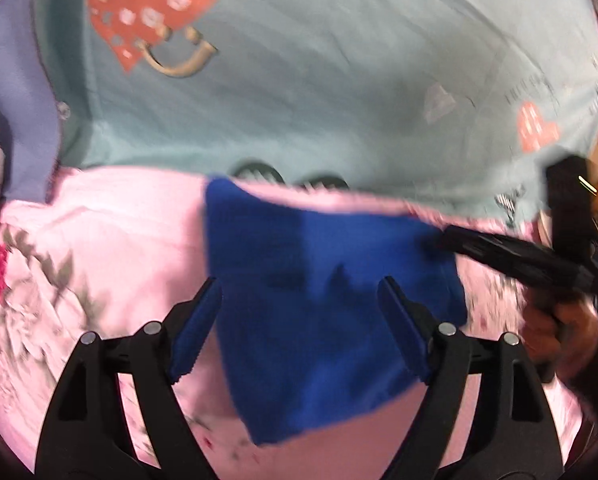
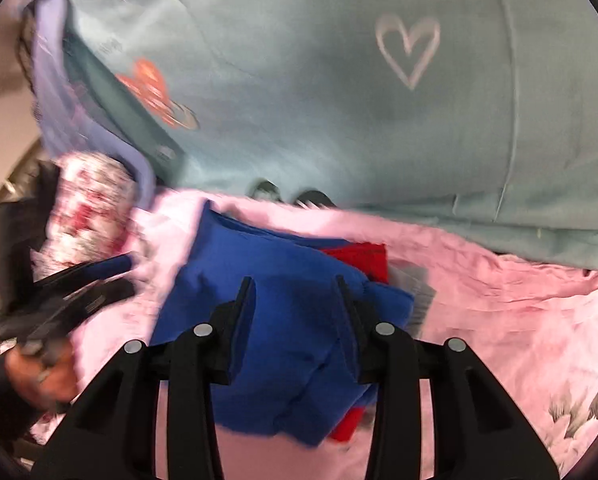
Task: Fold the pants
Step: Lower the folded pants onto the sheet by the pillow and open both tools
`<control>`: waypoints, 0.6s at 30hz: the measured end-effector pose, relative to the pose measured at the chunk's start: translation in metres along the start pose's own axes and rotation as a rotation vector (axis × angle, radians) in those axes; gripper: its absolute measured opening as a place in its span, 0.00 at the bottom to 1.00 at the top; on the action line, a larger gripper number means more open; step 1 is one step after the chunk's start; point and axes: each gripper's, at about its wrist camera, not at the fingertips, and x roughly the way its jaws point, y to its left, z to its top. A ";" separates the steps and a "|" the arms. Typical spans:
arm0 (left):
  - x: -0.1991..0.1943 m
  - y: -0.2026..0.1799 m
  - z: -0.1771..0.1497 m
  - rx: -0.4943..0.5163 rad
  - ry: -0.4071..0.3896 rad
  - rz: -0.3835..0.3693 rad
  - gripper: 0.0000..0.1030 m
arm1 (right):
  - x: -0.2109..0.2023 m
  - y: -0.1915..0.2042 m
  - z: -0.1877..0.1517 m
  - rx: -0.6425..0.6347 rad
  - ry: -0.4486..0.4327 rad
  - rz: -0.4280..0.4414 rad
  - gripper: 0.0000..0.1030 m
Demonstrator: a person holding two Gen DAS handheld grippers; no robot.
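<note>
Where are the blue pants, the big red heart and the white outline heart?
blue pants (image 1: pixel 319 280), left wrist view, middle of the cloth.
big red heart (image 1: pixel 155 4), left wrist view, its centre.
white outline heart (image 2: pixel 409 80), right wrist view, its lower tip.

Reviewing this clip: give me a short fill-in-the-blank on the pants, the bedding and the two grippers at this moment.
1. The pants are mainly ____ in colour.
2. They lie on a ____ floral sheet.
3. The teal blanket behind shows an outlined ____.
4. The ____ gripper has the wider gap, while the right gripper has fabric between its fingers.

Missing words: blue; pink; heart; left
</note>
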 end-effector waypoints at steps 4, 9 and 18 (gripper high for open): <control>0.043 -0.003 -0.039 0.050 0.160 0.089 0.78 | 0.025 -0.002 -0.007 -0.042 0.029 -0.072 0.38; 0.000 -0.008 -0.045 0.026 0.062 0.056 0.80 | -0.033 0.024 -0.019 -0.048 -0.064 0.001 0.39; 0.006 -0.021 -0.056 0.015 0.148 0.148 0.85 | -0.016 0.037 -0.064 -0.028 0.074 -0.193 0.44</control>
